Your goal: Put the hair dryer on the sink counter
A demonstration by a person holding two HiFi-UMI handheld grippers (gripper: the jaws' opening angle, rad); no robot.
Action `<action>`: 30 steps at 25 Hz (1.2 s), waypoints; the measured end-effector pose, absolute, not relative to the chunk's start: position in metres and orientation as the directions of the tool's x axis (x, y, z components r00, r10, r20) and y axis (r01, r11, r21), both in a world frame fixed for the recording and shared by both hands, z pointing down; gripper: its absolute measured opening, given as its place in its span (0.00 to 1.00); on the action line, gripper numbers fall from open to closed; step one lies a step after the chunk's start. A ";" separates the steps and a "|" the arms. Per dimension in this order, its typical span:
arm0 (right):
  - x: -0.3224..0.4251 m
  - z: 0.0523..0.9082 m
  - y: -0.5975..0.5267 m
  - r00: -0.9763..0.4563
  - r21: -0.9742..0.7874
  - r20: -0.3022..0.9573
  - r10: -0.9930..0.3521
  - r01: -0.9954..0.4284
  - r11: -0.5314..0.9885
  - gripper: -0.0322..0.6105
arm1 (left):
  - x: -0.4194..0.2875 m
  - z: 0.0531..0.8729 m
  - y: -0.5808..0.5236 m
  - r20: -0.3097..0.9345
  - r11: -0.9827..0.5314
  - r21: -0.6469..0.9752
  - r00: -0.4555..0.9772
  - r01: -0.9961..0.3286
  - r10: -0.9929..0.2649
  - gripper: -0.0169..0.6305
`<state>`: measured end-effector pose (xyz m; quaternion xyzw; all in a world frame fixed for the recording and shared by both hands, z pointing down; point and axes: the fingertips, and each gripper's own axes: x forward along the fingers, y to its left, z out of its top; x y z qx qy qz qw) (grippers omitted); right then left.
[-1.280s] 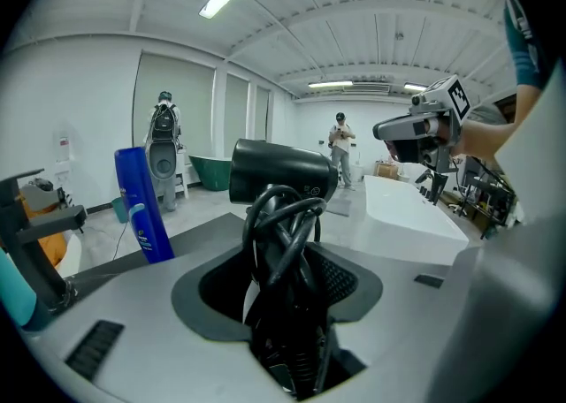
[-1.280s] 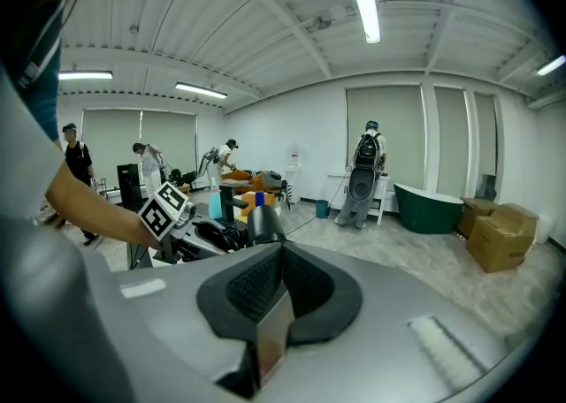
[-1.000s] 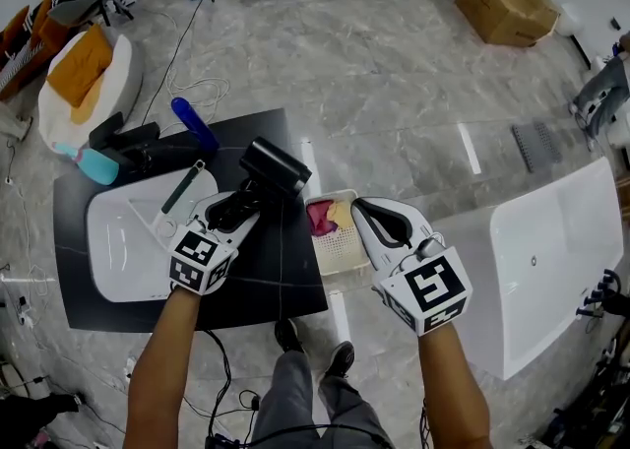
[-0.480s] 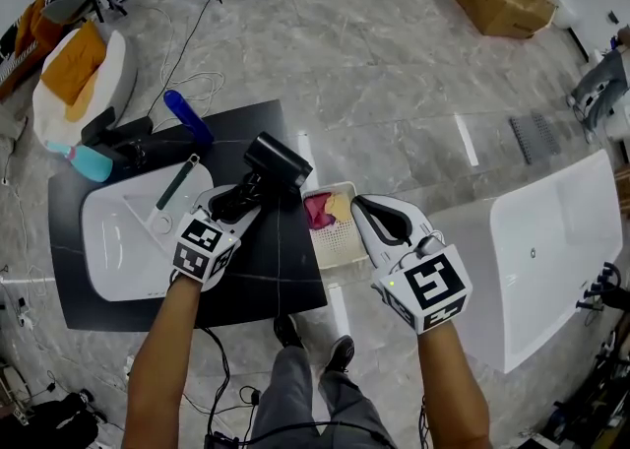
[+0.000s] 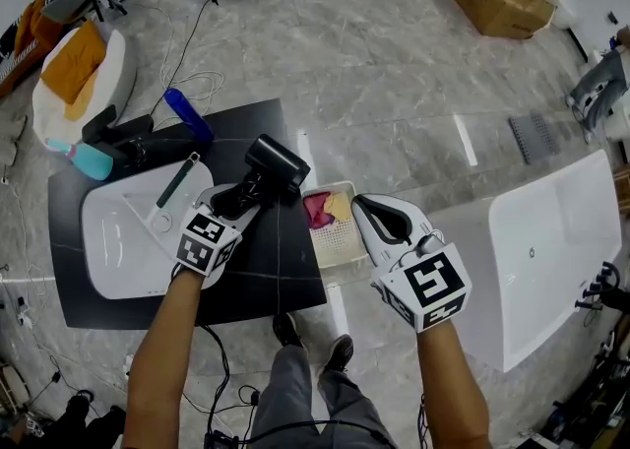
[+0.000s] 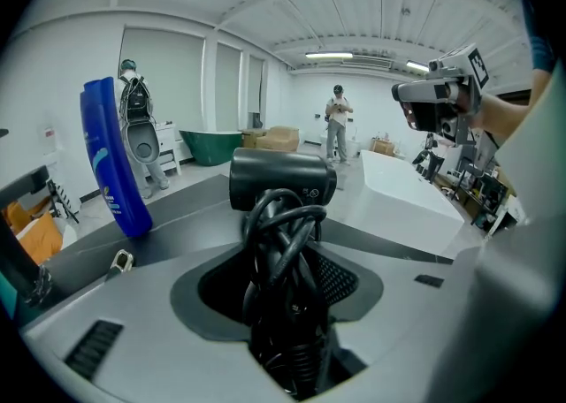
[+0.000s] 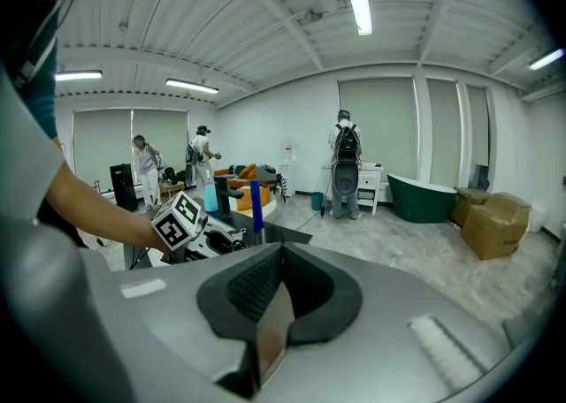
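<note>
Over the right half of the black counter slab (image 5: 285, 285), the left gripper (image 5: 244, 203) holds the hair dryer (image 5: 277, 163) by its handle. The left gripper view shows the jaws spread wide and clamped on that handle, with the black cord coiled round it. The dryer's dark barrel sticks out past the jaw tips and lies crosswise toward one o'clock. No view shows whether the dryer touches the slab or hangs just above it.

Seen from the head view, the white sink basin (image 5: 118, 250) is set into the slab at nine o'clock from the dryer. A blue bottle (image 5: 189, 114) stands at eleven o'clock, near the slab's far edge. A teal bottle (image 5: 93, 162) sits further out, at the basin's upper left corner, beside a black faucet (image 5: 126, 137).

At four o'clock from the dryer, just off the slab's right edge, a cream basket (image 5: 345, 245) on the floor holds red and yellow cloths. The right gripper (image 5: 366, 213) hovers beside that basket with its jaws pressed together and nothing between them. A white bathtub (image 5: 551, 240) lies at three o'clock, well apart from the slab.
</note>
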<state>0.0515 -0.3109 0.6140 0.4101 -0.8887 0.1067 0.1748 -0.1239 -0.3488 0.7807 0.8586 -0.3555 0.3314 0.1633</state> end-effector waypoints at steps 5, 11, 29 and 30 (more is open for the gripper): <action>0.053 0.609 -0.310 -0.602 -0.046 0.396 -0.694 -0.768 0.639 0.07 | -0.125 0.782 -0.350 0.701 -0.689 0.022 0.503 -0.724 -0.506 0.34; 0.060 0.601 -0.308 -0.596 -0.041 0.396 -0.699 -0.771 0.635 0.07 | -0.128 0.777 -0.351 0.712 -0.678 -0.017 0.467 -0.735 -0.525 0.36; 0.066 0.541 -0.291 -0.607 -0.008 0.357 -0.710 -0.762 0.648 0.07 | -0.155 0.679 -0.352 0.602 -0.591 -0.098 0.425 -0.801 -0.676 0.29; 0.067 0.534 -0.290 -0.609 -0.005 0.352 -0.710 -0.760 0.649 0.07 | -0.158 0.667 -0.351 0.586 -0.579 -0.106 0.420 -0.808 -0.693 0.26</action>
